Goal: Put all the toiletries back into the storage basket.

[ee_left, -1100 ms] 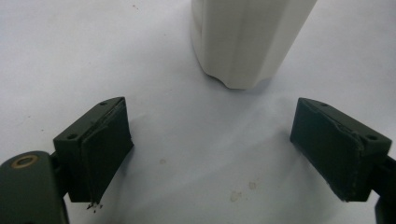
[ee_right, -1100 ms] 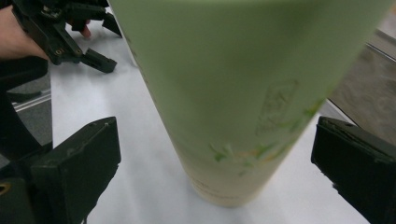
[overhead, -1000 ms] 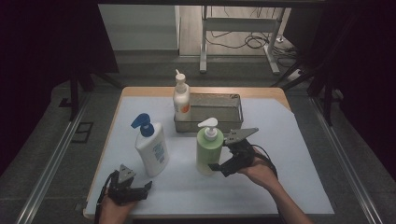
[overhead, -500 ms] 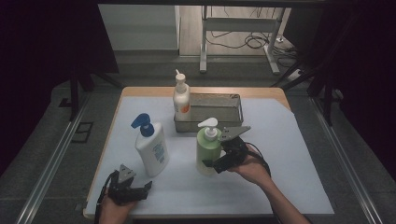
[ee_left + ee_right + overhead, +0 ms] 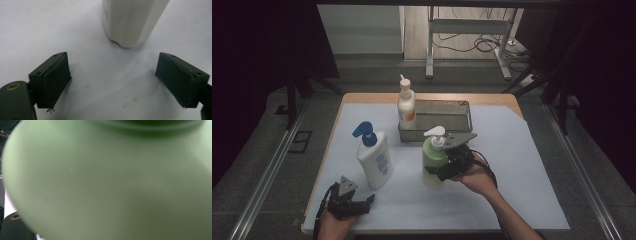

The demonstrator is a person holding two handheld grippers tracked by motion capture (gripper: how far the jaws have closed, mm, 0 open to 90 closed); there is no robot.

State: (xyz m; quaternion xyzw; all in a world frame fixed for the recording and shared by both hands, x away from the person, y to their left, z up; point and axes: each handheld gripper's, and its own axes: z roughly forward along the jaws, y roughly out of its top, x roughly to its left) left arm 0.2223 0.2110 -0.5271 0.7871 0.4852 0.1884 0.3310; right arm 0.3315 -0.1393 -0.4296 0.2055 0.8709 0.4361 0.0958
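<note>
A green pump bottle [image 5: 432,157] stands upright in the middle of the white table cover, and its blurred green wall [image 5: 112,182] sits very close in the right gripper view. My right gripper [image 5: 443,172] reaches in from the right. Its jaws have just been closing with the bottle's lower body between them, and they now grip it. My left gripper [image 5: 368,204] rests open near the front left edge, nothing between its jaws [image 5: 112,82]. Just beyond it stands a white bottle with a blue pump [image 5: 374,160], whose base [image 5: 132,22] shows in the left gripper view.
A metal tray [image 5: 469,117] sits behind the green bottle. At the tray's left end stands a white pump bottle with an orange label [image 5: 406,107]. The white cover [image 5: 522,175] spreads to the right of my right hand.
My right gripper has moved left onto the green bottle, so the bottle now stands between its jaws. The left gripper and the other bottles have stayed put.
</note>
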